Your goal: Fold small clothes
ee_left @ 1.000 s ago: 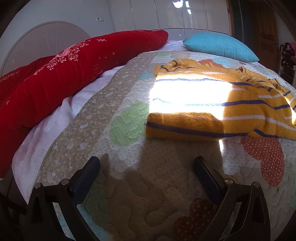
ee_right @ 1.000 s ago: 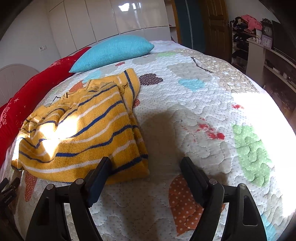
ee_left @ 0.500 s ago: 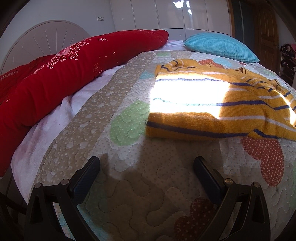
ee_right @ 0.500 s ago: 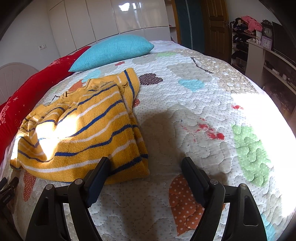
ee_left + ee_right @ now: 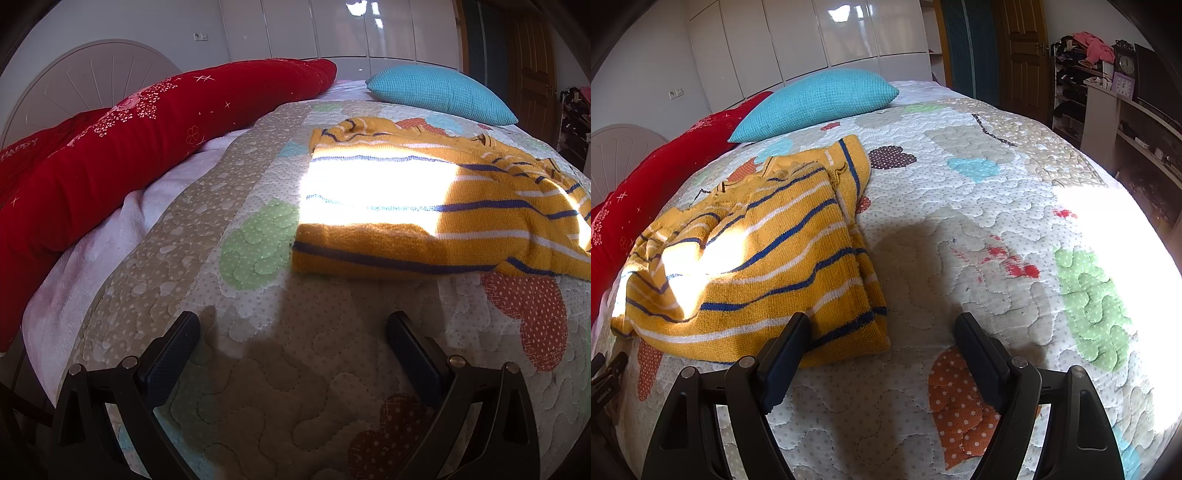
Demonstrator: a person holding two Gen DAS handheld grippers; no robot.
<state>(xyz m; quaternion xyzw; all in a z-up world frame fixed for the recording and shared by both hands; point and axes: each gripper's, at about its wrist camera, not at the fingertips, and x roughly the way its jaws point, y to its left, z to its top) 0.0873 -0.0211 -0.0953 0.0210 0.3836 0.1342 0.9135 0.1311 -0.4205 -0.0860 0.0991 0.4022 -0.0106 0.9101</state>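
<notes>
Bed (image 5: 979, 229), quilted patchwork cover, soft and domed; strong sun patch across it. Risk: the cover is loose fabric too, so a low pinch could catch quilt along with knit and drag both.

Red bolster (image 5: 155, 147) along the far left side, blue pillow (image 5: 816, 101) beyond. Well apart from the work, little hazard unless the garment gets swept that way.

Yellow striped sweater (image 5: 757, 258) lies on the left half of the bed, partly folded, layers stacked along its right edge, one sleeve poking out toward the pillow. Risk: the layers are thick and slack; grabbing only the top one would peel the fold open. The sun glare washes out the middle stripes, so the edges there are hard to judge.

Right tool (image 5: 882, 345) wide, empty, hovering with its left finger over the sweater's near corner; cannot tell if it touches. Closing here would likely catch just the corner and bunch it.

Left tool (image 5: 291, 343) wide, empty, over bare quilt, near the sweater's hem but apart from it.
</notes>
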